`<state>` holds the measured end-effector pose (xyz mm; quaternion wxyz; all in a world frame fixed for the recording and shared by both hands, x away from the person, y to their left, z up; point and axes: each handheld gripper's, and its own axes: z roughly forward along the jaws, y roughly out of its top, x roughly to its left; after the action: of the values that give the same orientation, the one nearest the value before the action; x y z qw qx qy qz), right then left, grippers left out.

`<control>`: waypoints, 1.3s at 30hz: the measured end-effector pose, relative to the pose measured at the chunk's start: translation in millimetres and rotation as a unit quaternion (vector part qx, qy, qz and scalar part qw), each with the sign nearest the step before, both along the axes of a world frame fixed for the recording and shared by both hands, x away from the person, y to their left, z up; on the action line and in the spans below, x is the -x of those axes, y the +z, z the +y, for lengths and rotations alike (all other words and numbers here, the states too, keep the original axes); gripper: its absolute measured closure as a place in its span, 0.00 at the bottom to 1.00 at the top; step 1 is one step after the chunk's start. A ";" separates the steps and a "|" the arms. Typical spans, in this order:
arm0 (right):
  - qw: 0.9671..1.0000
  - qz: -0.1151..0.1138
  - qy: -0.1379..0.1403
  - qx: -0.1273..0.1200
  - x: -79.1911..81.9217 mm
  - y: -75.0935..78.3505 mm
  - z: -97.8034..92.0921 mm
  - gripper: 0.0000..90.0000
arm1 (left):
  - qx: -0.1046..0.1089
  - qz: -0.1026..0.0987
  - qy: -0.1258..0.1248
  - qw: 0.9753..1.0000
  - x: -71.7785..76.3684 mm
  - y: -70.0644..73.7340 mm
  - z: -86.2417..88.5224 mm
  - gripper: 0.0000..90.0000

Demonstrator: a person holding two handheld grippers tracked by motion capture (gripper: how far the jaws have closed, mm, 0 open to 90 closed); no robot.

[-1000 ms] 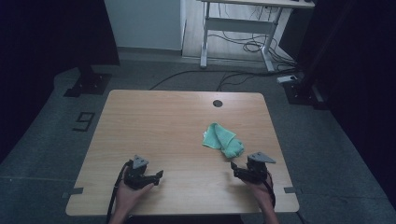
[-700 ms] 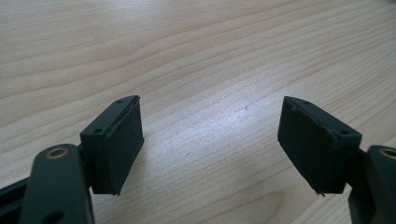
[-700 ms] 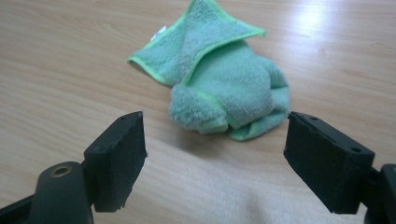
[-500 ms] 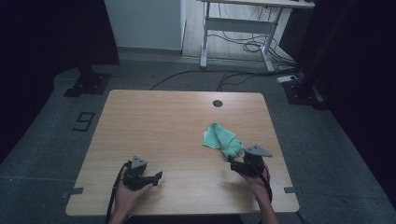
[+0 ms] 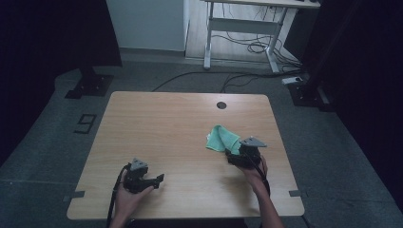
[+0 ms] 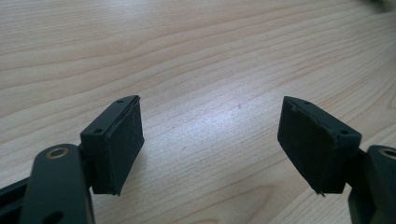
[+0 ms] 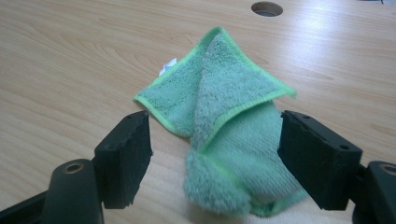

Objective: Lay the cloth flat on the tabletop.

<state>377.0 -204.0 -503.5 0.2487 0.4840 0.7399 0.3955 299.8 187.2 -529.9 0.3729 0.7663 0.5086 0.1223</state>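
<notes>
Straddling the near end of a crumpled green microfibre cloth (image 7: pixel 224 135), right gripper (image 7: pixel 215 154) fingers wide, left gripper (image 6: pixel 210 149) fingers wide over bare wooden table (image 5: pixel 157 123), well apart.

A small green microfibre cloth (image 5: pixel 222 138) with a brighter green stitched border lies crumpled and loosely folded on the desk. It sits toward the desk's right edge, about midway between near and far edges, one pointed corner raised.

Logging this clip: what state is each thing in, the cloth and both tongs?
Green cloth: crumpled and folded over itself, lying on the table, not gripped.
Right tongs: open, jaws on either side of the cloth's near end.
Left tongs: open, nothing between the jaws, over bare wood.
</notes>
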 end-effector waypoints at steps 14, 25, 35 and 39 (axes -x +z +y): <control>0.999 0.036 -0.001 0.013 -36.3 -18.6 4.0 0.31 | 0.021 0.014 -0.005 1.000 -0.6 -1.9 1.4 0.25; 0.997 0.054 -0.017 0.047 -55.4 -34.3 4.5 0.46 | 0.024 0.013 -0.004 1.000 1.1 0.0 0.4 0.25; 0.996 0.043 -0.043 0.058 -57.8 -39.4 1.0 0.74 | 0.014 0.016 -0.005 1.000 0.6 -5.1 -1.5 0.25; 0.997 0.037 -0.039 0.056 -56.8 -38.6 0.8 0.81 | 0.012 0.017 -0.006 1.000 0.8 -5.0 -1.7 0.25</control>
<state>433.7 -203.2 -542.2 0.2630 0.5118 0.7505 0.3249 299.0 185.5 -534.9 0.3744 0.7666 0.5118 0.1013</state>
